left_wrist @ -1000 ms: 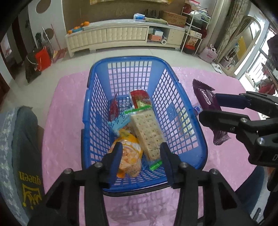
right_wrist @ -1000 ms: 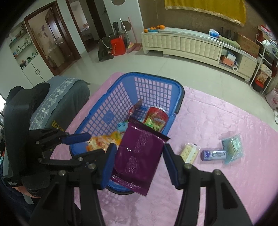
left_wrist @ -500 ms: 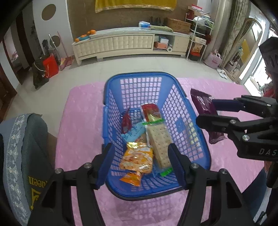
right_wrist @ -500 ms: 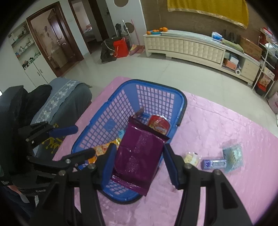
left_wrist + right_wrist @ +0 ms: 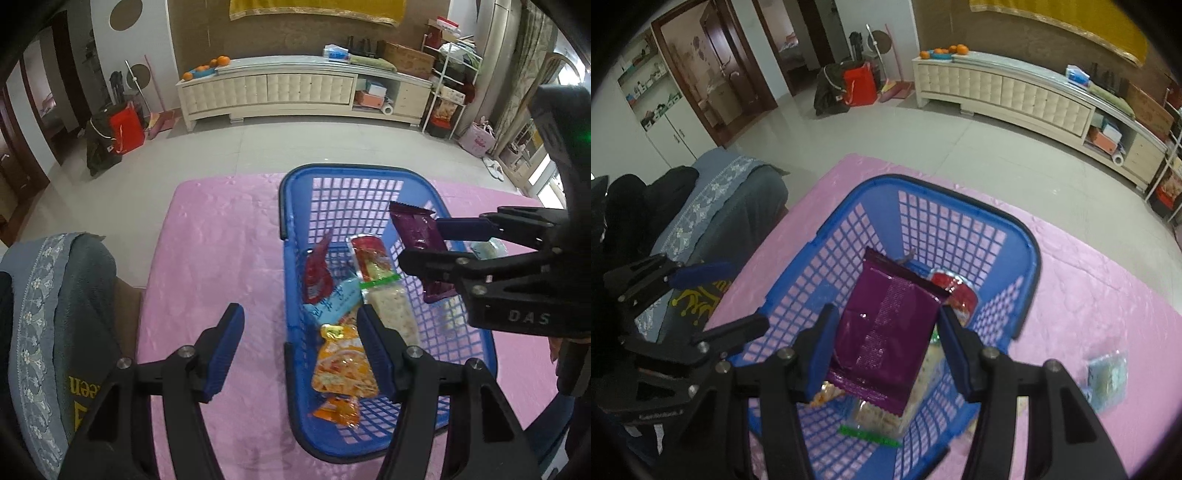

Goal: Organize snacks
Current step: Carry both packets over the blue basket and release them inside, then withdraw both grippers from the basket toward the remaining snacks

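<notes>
A blue plastic basket (image 5: 291, 221) stands on the pink tablecloth (image 5: 221, 258) and also shows in the right wrist view (image 5: 1030, 258). It holds an orange packet (image 5: 343, 365), a cracker pack (image 5: 391, 314), a red packet (image 5: 317, 273) and a light blue packet. My right gripper (image 5: 884, 339) is shut on a purple snack packet (image 5: 886, 332) and holds it above the basket; the packet also shows in the left wrist view (image 5: 413, 229). My left gripper (image 5: 299, 343) is open and empty over the basket's near left rim.
A teal packet (image 5: 1108, 376) lies on the cloth to the right of the basket. A grey covered chair (image 5: 55, 314) stands at the table's left edge. A long white cabinet (image 5: 295, 88) lines the far wall.
My right gripper has carried the purple packet from beside the basket to over its inside. My left gripper has pulled back and moved left, toward the basket's left rim.
</notes>
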Motion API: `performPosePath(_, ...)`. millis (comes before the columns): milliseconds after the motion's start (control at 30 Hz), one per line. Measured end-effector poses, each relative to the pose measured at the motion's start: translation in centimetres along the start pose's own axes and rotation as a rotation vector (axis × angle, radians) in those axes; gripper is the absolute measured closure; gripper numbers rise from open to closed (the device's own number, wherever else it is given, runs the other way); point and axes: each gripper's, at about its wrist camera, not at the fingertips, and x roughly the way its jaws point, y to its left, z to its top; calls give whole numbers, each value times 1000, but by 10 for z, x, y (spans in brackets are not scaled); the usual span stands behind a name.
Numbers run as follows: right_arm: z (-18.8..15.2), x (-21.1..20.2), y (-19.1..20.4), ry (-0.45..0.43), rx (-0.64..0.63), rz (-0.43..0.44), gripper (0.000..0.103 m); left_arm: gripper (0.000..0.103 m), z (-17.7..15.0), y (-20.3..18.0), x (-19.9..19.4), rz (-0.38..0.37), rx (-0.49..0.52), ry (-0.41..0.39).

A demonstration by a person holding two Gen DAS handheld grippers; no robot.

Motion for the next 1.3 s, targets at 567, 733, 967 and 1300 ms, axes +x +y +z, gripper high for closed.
performPosePath(567, -3, -7, -15, -38, 45, -52, 4, 32, -3, 4, -8, -41, -40, -37)
performPosePath(733, -16, -41, -29, -74, 91, -65, 2, 25, -5, -20, -27, -55, 5, -64)
performPosePath(967, -42, -91, -47, -118, 126, -98, 1, 25, -8, -60, -48, -92, 61, -79)
performPosePath(1300, -83, -134, -87, -145, 186, -136, 1, 25, -10, -128, -68, -117, 138, -94)
